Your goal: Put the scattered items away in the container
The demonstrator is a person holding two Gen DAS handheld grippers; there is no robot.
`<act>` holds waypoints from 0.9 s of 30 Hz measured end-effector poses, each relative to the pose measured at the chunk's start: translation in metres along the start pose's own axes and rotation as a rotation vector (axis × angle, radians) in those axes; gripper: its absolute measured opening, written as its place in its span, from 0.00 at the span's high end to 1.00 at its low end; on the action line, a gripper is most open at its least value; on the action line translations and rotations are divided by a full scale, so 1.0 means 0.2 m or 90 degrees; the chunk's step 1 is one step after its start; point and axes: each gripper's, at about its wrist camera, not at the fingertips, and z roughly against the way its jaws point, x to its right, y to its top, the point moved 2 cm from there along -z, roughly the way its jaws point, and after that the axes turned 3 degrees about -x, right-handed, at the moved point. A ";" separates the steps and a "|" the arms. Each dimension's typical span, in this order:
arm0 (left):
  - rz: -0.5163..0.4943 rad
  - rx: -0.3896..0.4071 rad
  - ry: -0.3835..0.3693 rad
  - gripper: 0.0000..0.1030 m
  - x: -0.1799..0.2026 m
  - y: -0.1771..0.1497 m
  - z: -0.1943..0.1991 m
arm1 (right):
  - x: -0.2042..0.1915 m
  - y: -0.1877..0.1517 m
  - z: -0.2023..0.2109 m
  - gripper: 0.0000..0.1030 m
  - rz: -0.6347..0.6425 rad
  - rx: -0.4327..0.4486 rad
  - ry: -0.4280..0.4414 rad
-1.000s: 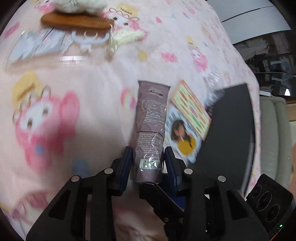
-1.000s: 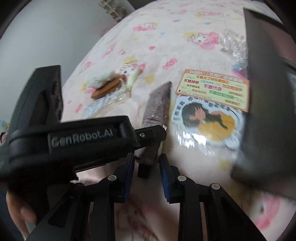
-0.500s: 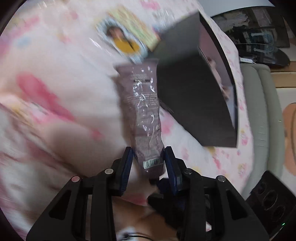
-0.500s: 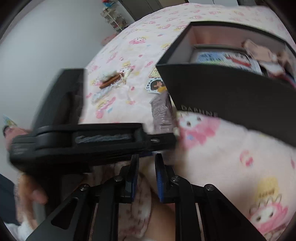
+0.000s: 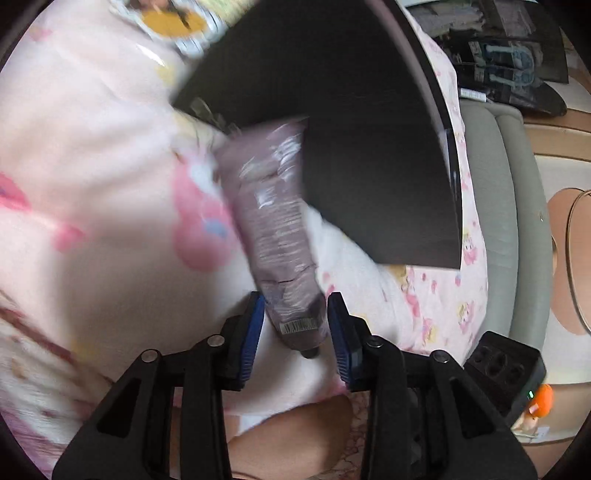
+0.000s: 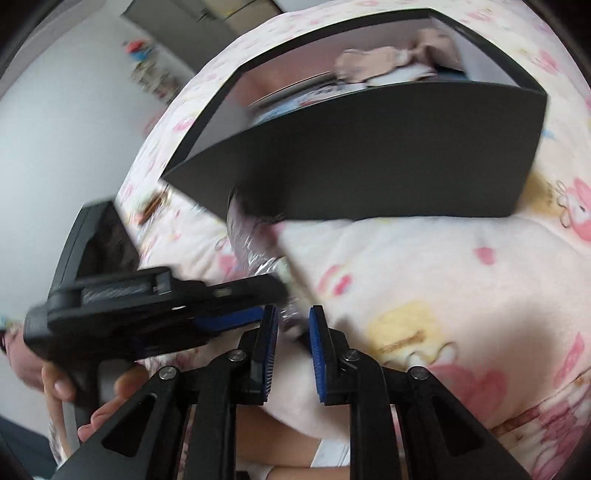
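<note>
**One tube held at the box wall**

One mauve tube [image 5: 275,229] is pinched by the left gripper [image 5: 295,332]. Its crimped end with the barcode sits between the blue pads [image 5: 251,332], and the body runs up and away from the fingers, tilted slightly left. The far end of the tube reaches the outer face of the black box [image 5: 369,155]; motion blur prevents telling whether it touches the wall. The tube is outside the box, above the pink cartoon-print blanket [image 5: 92,166].

In the right wrist view the same tube [image 6: 255,254] shows as a shiny blurred shape at the lower left edge of the box [image 6: 369,158], with the left gripper [image 6: 273,288] crossing the frame from the left, a hand [image 6: 74,391] around its handle.

The right gripper [image 6: 293,347] holds nothing. Its jaws stand a narrow gap apart, with blanket [image 6: 424,288] visible between them. It sits just beside the left gripper's tip and points toward the near wall of the box.

The box is open at the top. Inside, a beige fabric item [image 6: 376,62] and a flat printed packet [image 6: 306,96] lie against the far side.

A sticker card [image 5: 173,26] showing a cartoon girl lies on the blanket beyond the box corner, well apart from both tools.
</note>
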 end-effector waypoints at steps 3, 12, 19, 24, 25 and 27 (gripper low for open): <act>-0.014 0.048 0.010 0.65 -0.02 0.03 0.14 | 0.04 0.03 0.01 0.86 -0.019 0.012 0.017; -0.059 0.160 0.091 0.56 -0.11 0.25 0.31 | 0.18 0.05 0.03 0.78 -0.080 0.020 0.067; -0.139 0.114 0.021 0.56 -0.06 0.26 0.15 | 0.02 0.02 -0.06 0.77 -0.033 -0.006 0.063; -0.155 0.111 0.016 0.56 -0.02 0.25 0.08 | -0.05 0.06 -0.17 0.77 0.001 -0.005 0.053; -0.159 0.107 0.012 0.56 -0.02 0.25 0.08 | -0.07 0.06 -0.18 0.77 0.011 -0.006 0.052; -0.168 0.110 0.013 0.56 -0.01 0.22 0.09 | -0.09 0.03 -0.17 0.78 0.031 -0.005 0.055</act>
